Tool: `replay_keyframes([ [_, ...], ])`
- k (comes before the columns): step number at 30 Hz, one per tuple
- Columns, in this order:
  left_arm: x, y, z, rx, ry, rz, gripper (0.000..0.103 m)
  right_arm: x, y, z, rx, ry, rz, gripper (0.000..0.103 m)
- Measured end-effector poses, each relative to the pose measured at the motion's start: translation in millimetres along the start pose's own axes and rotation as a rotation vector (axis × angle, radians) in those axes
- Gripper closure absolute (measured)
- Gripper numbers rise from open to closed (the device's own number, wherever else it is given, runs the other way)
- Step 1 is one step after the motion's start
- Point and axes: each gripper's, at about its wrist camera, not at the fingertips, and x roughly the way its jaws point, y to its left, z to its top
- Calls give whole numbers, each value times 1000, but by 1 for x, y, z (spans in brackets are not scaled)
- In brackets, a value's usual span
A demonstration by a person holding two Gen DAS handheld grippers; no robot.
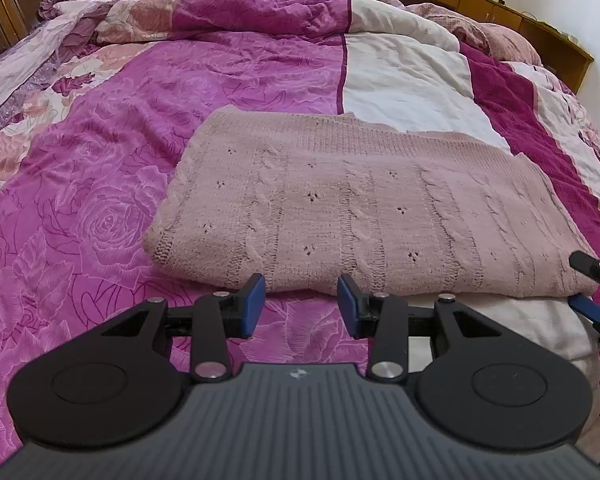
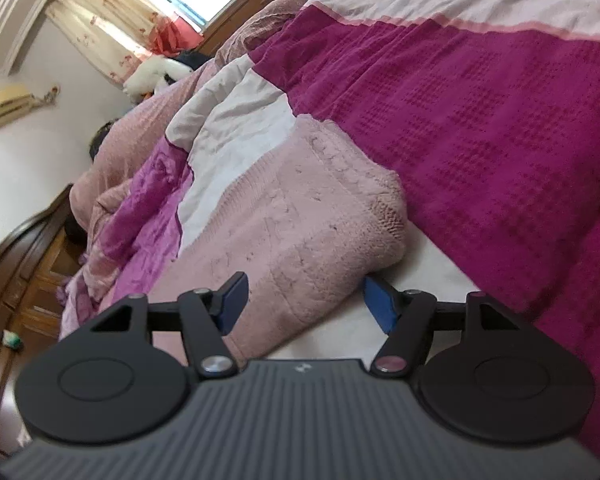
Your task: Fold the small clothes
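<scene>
Here's the dusty-pink cable-knit sweater (image 1: 352, 204), already doubled into a thick rectangle, lying across the centre of the left wrist view on the magenta rose-print quilt (image 1: 100, 184). Its long axis runs left to right across the frame, with the near folded edge just ahead of the tool.

The left gripper (image 1: 301, 307) sits low in the frame at that near edge, jaws parted about halfway, blue pads (image 1: 254, 304) bare, nothing held. It lines up with the middle of the edge, not a corner.

Over to the right wrist view: the right gripper (image 2: 306, 304) is rolled on its side and spread wider. The sweater's corner bulges between the two blue pads, one above the knit, one down by the white sheet panel (image 2: 428, 276) — straddling it, but not pinching yet. In the left view the same gripper peeks in at the right border, right at the sweater's end.

So the right hand looks the better placed; my guess is the next fold carries that right end across toward the left.
</scene>
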Motion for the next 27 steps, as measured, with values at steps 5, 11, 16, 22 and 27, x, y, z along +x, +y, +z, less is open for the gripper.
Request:
replay_keyframes([
  [5, 1, 1, 0, 2, 2, 0, 55, 9, 0, 5, 54, -17, 12, 36],
  [11, 3, 3, 0, 1, 3, 9, 55, 14, -4, 25, 31, 32, 30, 36],
  [16, 2, 5, 4, -2, -3, 15, 55, -5, -14, 45, -41, 58, 3, 36],
  [22, 7, 3, 6, 3, 6, 23, 55, -3, -14, 79, -191, 75, 23, 36],
  [27, 11, -5, 4, 12, 23, 18, 55, 38, -15, 91, -269, 180, 33, 35],
])
